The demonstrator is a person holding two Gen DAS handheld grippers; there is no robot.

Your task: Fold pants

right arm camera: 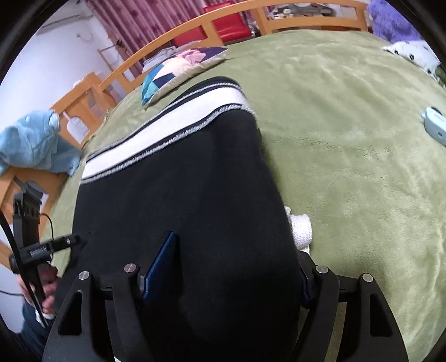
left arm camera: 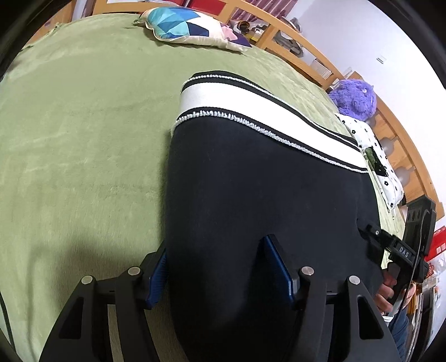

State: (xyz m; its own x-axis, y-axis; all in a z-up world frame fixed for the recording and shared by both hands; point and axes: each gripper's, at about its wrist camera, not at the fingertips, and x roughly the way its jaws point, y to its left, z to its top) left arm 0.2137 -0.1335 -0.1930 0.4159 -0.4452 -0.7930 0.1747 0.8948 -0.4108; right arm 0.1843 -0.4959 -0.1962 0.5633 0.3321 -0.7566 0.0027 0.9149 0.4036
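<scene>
Pants (left arm camera: 264,181), black with white waistband, spread flat on green blanket (left arm camera: 83,139). Left wrist view: left gripper (left arm camera: 220,267) with jaws apart, straddling near left edge of fabric, no visible pinch. Right wrist view: right gripper (right arm camera: 237,267) likewise parted over near right edge, beside white knit piece (right arm camera: 301,228).

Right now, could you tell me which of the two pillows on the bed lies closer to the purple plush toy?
The white pillow with small black flowers, right beside the purple plush toy. The geometric blue-patterned pillow lies apart, near the wooden headboard.
</scene>
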